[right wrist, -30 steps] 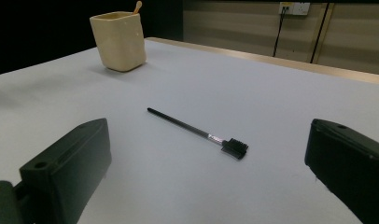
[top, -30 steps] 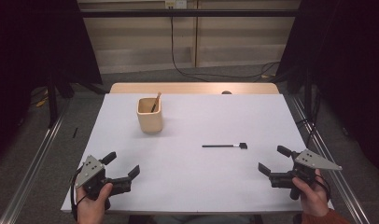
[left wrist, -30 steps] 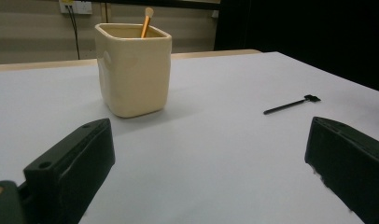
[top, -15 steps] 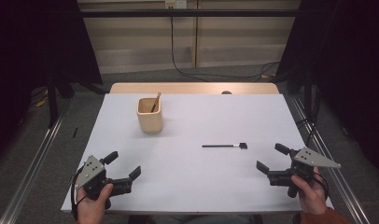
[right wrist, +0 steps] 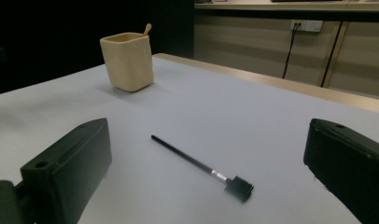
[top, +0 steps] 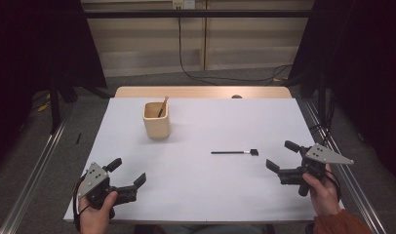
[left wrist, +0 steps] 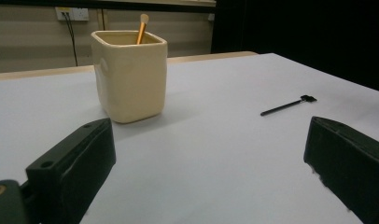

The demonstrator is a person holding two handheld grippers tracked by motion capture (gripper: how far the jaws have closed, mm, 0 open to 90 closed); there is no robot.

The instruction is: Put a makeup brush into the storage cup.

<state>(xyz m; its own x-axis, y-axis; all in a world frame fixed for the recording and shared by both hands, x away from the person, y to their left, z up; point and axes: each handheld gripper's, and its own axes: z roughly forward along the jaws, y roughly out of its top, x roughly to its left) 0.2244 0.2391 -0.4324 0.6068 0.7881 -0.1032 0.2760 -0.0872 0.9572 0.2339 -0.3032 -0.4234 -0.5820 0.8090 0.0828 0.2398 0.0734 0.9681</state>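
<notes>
At the near left corner of the white table [top: 196,195], the left gripper [top: 128,173] sits low in the person's hand, its jaws spread wide with nothing between them, pointing toward the middle of the table. In the left gripper view the cup stands ahead between the jaws and the brush lies farther off, toward the right jaw.

Further back and left of centre stands a cream cup [top: 156,119], upright, roughly square with rounded corners. One wooden stick [top: 162,106] leans inside it, its pale rounded tip poking above the rim at the far right corner.

Right of centre, the thin black brush [top: 234,152] lies flat on the table, well apart from the cup. Its long axis runs across the table from left to right: the bare handle end points left and the small bristled head points right, toward the right gripper.

At the near right, the right gripper [top: 284,155] is held just above the table edge, jaws wide apart and holding nothing. It is near the brush head but not touching it; in the right gripper view the brush [right wrist: 201,167] lies between the two jaws, head nearest the camera.
</notes>
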